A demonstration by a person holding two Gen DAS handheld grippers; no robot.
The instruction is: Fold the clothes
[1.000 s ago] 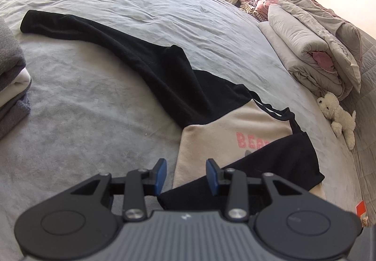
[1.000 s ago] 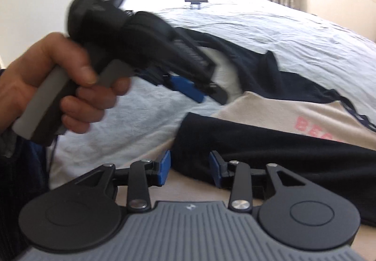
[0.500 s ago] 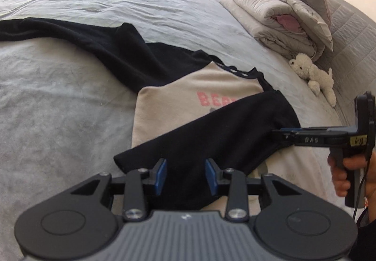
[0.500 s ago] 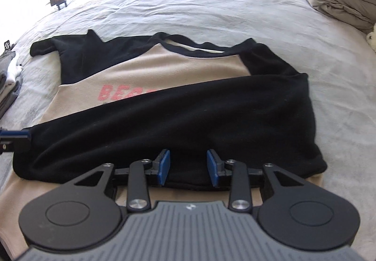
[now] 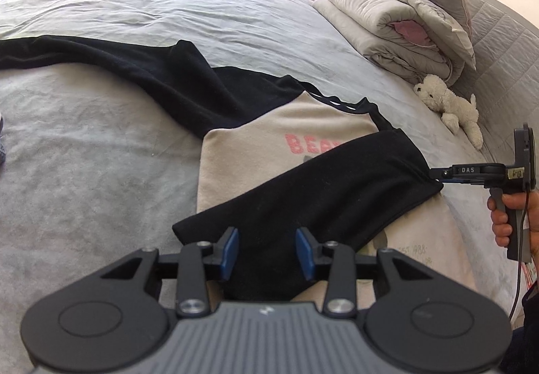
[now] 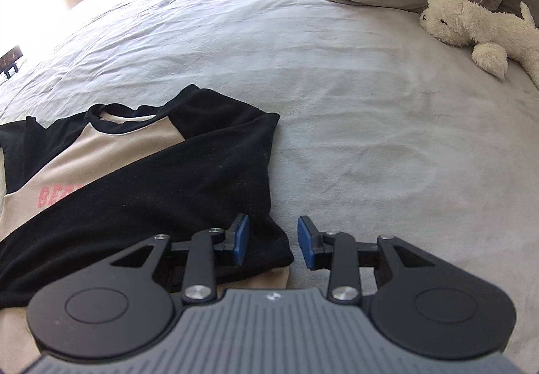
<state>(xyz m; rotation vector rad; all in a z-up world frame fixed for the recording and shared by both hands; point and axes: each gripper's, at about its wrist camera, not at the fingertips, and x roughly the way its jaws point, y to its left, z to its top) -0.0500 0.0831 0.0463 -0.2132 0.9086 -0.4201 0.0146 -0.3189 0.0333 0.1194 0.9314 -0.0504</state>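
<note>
Black and beige, that's the one shirt [image 5: 286, 151] on the grey bed [image 5: 101, 172], lying flat in the middle with pink lettering on the chest. Two black sleeves: one folded sleeve [image 5: 320, 205] laid diagonally over the body, one stretched sleeve [image 5: 101, 60] running off the left edge of the left wrist view, so its cuff is cut off. The lettering is half buried under the folded sleeve, only the first few letters readable.

Two grippers. The left gripper [image 5: 266, 252] sits over the cuff end of the folded sleeve, blue pads apart with black fabric showing between them, not pinching it as far as I can see. The right gripper [image 6: 273, 246] is at the shirt's right edge, jaws opening, left pad over the black cloth and right pad over bare bedding; nothing clamped. From the left view its tips meet the sleeve's shoulder fold, and whether they touch is hard to say.

One plush dog [image 6: 471, 27], one folded duvet pile [image 5: 397, 17] near the headboard, both partly cropped in the right view. One hand [image 5: 505, 219] visible on the right handle.
</note>
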